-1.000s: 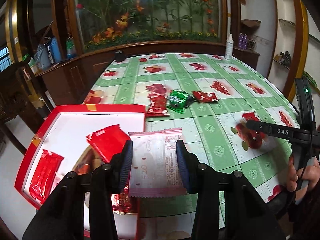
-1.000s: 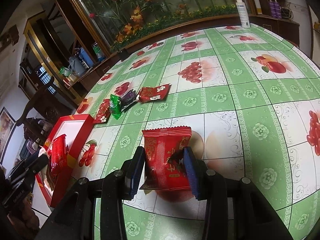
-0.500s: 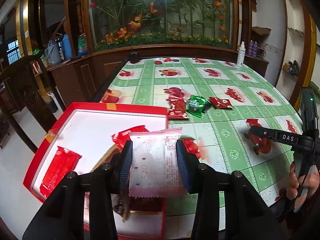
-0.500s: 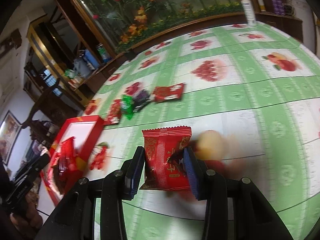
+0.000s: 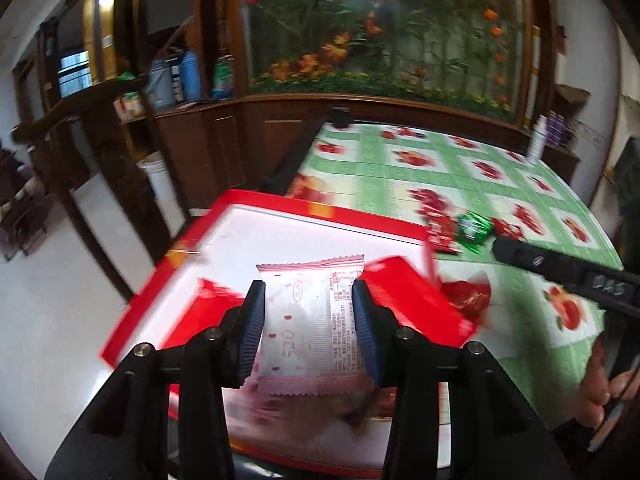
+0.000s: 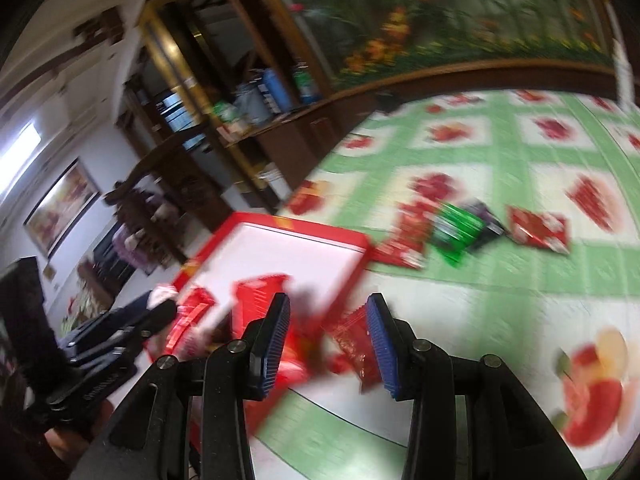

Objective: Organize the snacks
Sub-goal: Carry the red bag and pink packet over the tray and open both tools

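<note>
Worktop (image 5: 460,184): covered by a green and white checked cloth printed with red fruit.
Red box (image 5: 304,210): shallow, white inside, at the worktop's left edge; red packets lie in it, blurred.
Left tongs (image 5: 308,320): closed on a pink and white snack packet (image 5: 310,316), held upright over the red box, both blue pads pressing its sides.
Right tongs (image 6: 328,344): jaws partly apart with a red snack packet (image 6: 354,346) between them, at the box's near right corner; blur hides whether both pads press it.
Loose snacks: two red packets (image 6: 538,230), a green packet (image 6: 456,230) and a dark packet (image 6: 486,220) lie together on the cloth beyond the box.
</note>
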A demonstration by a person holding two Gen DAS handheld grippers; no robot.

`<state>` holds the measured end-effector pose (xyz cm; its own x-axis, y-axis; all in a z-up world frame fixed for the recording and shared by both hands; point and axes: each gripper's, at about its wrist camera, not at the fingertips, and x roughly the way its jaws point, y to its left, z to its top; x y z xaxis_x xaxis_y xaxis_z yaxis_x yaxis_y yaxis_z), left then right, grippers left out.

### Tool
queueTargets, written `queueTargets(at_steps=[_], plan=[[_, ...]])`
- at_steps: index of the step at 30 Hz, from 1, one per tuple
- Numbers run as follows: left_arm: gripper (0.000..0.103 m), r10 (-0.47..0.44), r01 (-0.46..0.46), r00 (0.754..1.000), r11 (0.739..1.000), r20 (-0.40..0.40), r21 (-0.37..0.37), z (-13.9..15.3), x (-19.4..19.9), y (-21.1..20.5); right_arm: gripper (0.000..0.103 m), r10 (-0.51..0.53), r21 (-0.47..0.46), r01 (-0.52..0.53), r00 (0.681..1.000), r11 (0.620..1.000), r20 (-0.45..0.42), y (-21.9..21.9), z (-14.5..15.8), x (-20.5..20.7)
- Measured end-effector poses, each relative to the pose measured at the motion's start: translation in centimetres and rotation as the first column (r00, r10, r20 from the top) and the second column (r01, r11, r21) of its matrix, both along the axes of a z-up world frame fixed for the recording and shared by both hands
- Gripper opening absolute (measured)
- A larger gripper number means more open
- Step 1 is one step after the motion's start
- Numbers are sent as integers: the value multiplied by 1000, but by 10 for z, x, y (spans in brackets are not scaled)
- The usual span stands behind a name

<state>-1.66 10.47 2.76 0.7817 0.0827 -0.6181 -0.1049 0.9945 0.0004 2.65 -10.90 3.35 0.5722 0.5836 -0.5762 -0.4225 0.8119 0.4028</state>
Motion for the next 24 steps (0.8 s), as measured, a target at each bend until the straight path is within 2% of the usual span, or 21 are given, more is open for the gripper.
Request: queueTargets(at_steps=[4, 9, 11, 14, 17, 19, 21, 22, 24], plan=[[41, 70, -70, 998, 997, -4, -9, -1, -1, 26, 41, 90, -5, -90, 994, 996, 58, 43, 23, 3], [41, 63, -63, 998, 998, -8, -11, -6, -4, 28, 42, 59, -89, -49, 991, 995, 118, 47, 32, 7], [41, 52, -52, 999, 999, -12, -17, -7, -4, 27, 43, -2, -122, 11, 998, 992, 70, 28, 21, 20], [41, 40, -40, 999, 999, -14, -15, -8, -2, 25, 44, -36, -184, 30, 999, 982, -32, 1, -3, 38], [41, 36, -37, 999, 999, -13, -22, -6, -3, 25, 44, 29, -281, -48, 997, 958, -72, -8, -26, 41], [41, 41, -42, 999, 999, -13, -19, -5, -3, 26, 44, 124, -340, -129, 992, 931, -36, -3, -29, 30], [41, 44, -44, 999, 999, -12, -20, -4, -4, 27, 50, 220, -434, -208, 975, 876, -23, 12, -33, 20], [41, 45, -45, 999, 999, -13, -22, -4, -3, 28, 50, 259, -497, -232, 966, 836, -14, 20, -37, 15], [41, 47, -47, 999, 999, -13, -18, -4, -4, 27, 53, 297, -551, -259, 955, 793, -23, 30, -42, 15]])
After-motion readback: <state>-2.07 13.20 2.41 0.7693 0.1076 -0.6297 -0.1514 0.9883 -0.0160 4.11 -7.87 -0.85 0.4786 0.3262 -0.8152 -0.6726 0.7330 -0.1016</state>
